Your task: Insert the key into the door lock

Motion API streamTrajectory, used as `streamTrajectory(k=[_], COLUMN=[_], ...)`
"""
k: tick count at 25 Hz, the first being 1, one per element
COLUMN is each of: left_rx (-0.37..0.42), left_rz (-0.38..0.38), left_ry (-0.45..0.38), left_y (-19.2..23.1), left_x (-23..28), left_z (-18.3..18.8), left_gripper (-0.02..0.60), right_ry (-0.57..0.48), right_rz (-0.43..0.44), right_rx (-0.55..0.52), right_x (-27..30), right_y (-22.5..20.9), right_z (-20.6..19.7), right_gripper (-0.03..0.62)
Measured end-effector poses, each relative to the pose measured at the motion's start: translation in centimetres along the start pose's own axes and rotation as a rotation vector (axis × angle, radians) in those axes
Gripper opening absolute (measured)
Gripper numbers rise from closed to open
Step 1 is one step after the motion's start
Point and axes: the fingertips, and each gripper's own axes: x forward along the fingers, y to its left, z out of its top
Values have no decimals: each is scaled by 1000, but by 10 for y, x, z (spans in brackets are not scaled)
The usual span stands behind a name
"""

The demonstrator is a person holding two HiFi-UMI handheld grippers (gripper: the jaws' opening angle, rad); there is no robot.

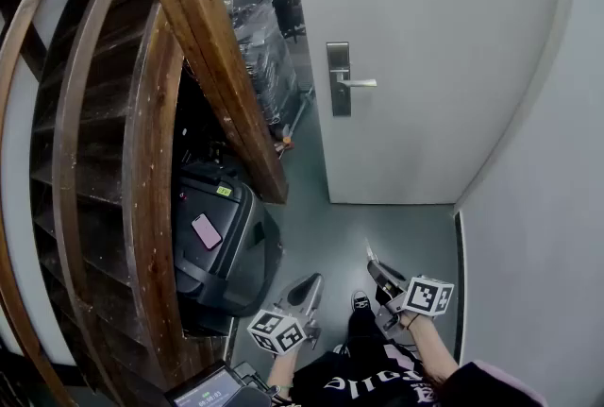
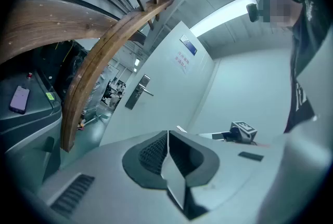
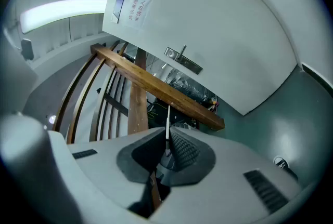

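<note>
Left gripper (image 2: 167, 134) is hanging low with its jaws closed together on nothing. To its right, my right gripper (image 3: 167, 146) is pinching the key (image 3: 167, 121), whose blade is sticking out past the jaws. I am holding both well short of the door lock (image 1: 339, 79) on the white door (image 1: 425, 112).

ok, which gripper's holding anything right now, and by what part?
The right gripper is shut on the key, pinched at its head end, blade sticking out past the jaws. The left gripper is shut, empty.
</note>
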Motion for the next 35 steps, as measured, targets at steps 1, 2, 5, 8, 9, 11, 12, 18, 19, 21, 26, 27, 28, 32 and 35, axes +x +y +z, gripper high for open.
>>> streamTrajectory(k=[1,2,5,8,9,11,12,18,19,21,26,27,28,32,35], left_rx=[-1,-2,2,31,40,47,47,51,49,49,60,64,69,92,94], left_rz=[5,10,23,26,30,45,55,105,106,102,43,29,16,-27,-45], left_ry=[-3,-7,-21,-28,-32,-39,-40,-41,-42,-42,-26,-22,-21,-24,-19], left_y=[5,9,24,32,34,40,44,77,84,96,132,140,148,176,196], left_x=[14,29,71,109,120,137,143,167,172,183,219,226,232,257,270], left_z=[3,6,19,36,41,51,54,75,79,87,114,122,130,161,177], left_gripper=[6,6,6,6,6,6,6,6,6,6,6,6,6,6,6], right_ry=[9,20,58,76,79,86,87,58,45,17,-39,-50,-60,-81,-105], right_rz=[2,5,24,46,53,62,65,81,82,83,54,42,30,-15,-42], right_rx=[-4,-8,-16,-13,-13,-21,-25,-40,-42,-33,-38,-42,-42,-30,13], right_x=[7,15,39,62,70,87,97,166,179,206,267,278,288,329,354], right_y=[-6,-11,-25,-37,-41,-50,-55,-72,-74,-78,-89,-92,-94,-112,-126], right_z=[11,22,52,84,97,122,133,197,209,234,287,296,304,330,345], right_gripper=[37,37,37,37,37,37,37,37,37,37,37,37,37,37,37])
